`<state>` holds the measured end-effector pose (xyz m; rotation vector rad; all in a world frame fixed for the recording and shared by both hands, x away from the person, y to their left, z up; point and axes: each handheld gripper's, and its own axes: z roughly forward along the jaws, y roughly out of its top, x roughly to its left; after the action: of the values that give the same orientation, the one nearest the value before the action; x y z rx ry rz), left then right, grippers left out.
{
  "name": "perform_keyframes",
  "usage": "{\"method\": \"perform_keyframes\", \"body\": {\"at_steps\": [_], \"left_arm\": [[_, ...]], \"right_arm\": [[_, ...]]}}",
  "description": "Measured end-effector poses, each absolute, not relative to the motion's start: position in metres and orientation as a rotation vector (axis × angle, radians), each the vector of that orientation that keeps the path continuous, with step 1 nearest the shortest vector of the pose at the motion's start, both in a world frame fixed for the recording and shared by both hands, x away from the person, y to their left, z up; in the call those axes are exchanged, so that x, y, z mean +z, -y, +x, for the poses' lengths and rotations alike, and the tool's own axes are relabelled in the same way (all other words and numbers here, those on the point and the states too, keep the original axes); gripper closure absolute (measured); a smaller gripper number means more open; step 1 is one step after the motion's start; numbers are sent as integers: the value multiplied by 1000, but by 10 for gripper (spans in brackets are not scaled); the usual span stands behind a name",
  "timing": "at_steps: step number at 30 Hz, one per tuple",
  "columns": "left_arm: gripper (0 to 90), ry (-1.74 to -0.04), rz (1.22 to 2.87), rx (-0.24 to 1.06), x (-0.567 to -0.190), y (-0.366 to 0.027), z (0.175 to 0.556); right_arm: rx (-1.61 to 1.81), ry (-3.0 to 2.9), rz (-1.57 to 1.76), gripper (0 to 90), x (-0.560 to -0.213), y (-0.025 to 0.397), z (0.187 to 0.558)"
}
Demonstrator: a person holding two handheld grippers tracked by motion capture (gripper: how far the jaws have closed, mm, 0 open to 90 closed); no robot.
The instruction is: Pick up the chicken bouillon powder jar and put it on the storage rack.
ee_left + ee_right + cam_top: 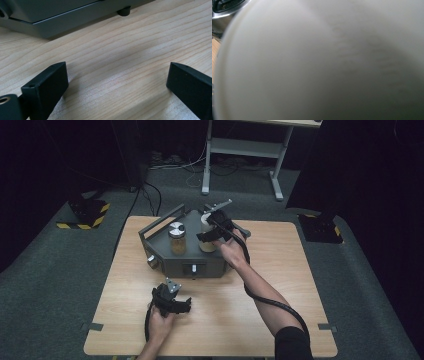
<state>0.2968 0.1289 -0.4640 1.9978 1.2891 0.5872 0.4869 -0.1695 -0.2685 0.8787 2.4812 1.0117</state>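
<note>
Near edge of the wooden worktop (280,320): left hand (159,322) resting on the wood, holding the left tongs (186,306), which lie low on the surface and point to the right. In the left gripper view the two black jaws stand wide apart with bare wood grain between them; nothing gripped. Ahead of them, the lower edge of the grey box (57,15) and one small dark foot (124,11) on the wood.

Mid-worktop: the grey box (200,262), angular, with a front panel carrying a round knob (152,263) at its left and a small switch-like fitting (194,268) in the middle.

On top of the box, left: a glass jar (177,240) with a silver lid, brownish contents, upright.

Just right of it: a white bottle (206,232), upright. The right tongs (206,236) are at this bottle, right arm reaching in from the lower right. The right gripper view has a blurred white surface (324,62) pressed close to the lens; jaws hidden, so cannot tell whether they are closed on it.

Beyond the worktop: dark carpet, a white table frame (240,147).
</note>
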Motion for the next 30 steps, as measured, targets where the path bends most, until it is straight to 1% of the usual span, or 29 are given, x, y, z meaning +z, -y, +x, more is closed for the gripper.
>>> {"method": "perform_keyframes", "body": {"at_steps": [24, 25, 26, 28, 30], "left_arm": [[39, -1290, 1998, 587, -464, -129, 297], [39, -1289, 1998, 587, -464, -129, 297], [39, -1290, 1997, 587, -464, -129, 297], [39, -1290, 1997, 587, -464, -129, 297], [39, -1290, 1997, 586, -464, -129, 297]], "right_arm": [[1013, -2470, 888, 305, -270, 169, 484], [1007, -2468, 890, 280, -270, 168, 483], [1007, -2468, 890, 280, -270, 168, 483], [987, -2460, 886, 210, -270, 166, 481], [982, -2452, 882, 195, -270, 166, 479]]}}
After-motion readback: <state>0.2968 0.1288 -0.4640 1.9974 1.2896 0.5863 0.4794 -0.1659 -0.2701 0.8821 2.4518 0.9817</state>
